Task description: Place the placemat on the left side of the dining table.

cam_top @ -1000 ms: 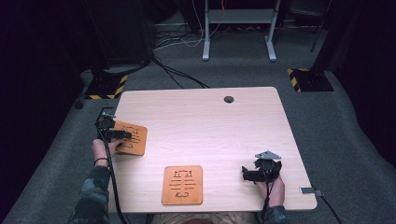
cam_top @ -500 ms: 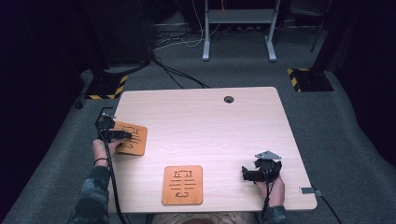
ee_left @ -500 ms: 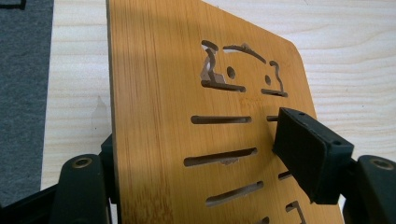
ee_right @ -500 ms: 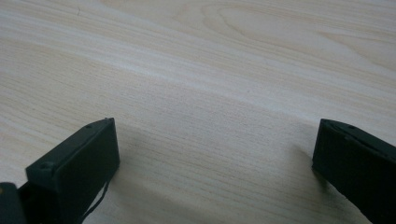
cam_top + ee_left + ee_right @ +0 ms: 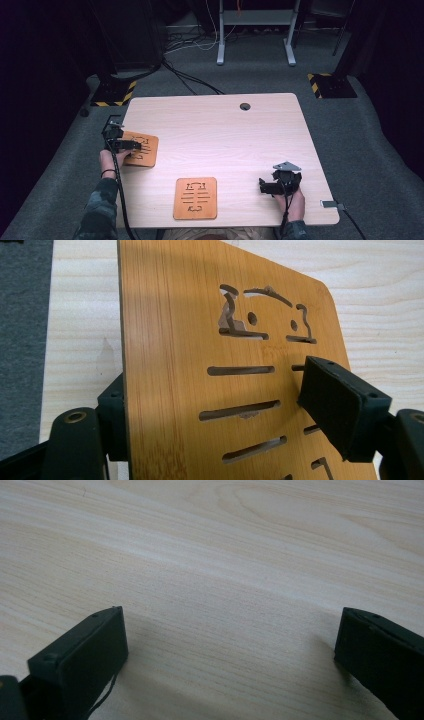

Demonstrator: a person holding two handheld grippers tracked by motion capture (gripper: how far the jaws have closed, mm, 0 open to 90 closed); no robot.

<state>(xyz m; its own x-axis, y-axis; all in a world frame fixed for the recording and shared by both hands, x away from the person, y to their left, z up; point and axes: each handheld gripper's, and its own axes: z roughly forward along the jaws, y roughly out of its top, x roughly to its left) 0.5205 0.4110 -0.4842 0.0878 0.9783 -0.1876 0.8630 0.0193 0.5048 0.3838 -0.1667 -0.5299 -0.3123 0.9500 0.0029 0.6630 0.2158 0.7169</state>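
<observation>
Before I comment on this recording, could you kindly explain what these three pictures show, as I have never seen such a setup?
There is no robot here: a person at a wooden table holds a handheld two-jaw gripper in each hand. The high view looks down from above the person's side. The other two pictures come from small cameras riding on the grippers, looking along their black jaws.

Two orange-brown wooden boards with cut-out slots lie on the table. The left gripper has the left board between its jaws; they have just been opening, and the right pad looks lifted off the wood, so it seems to be letting go. The second board lies untouched near the front edge. The right gripper rests open over bare table.
</observation>
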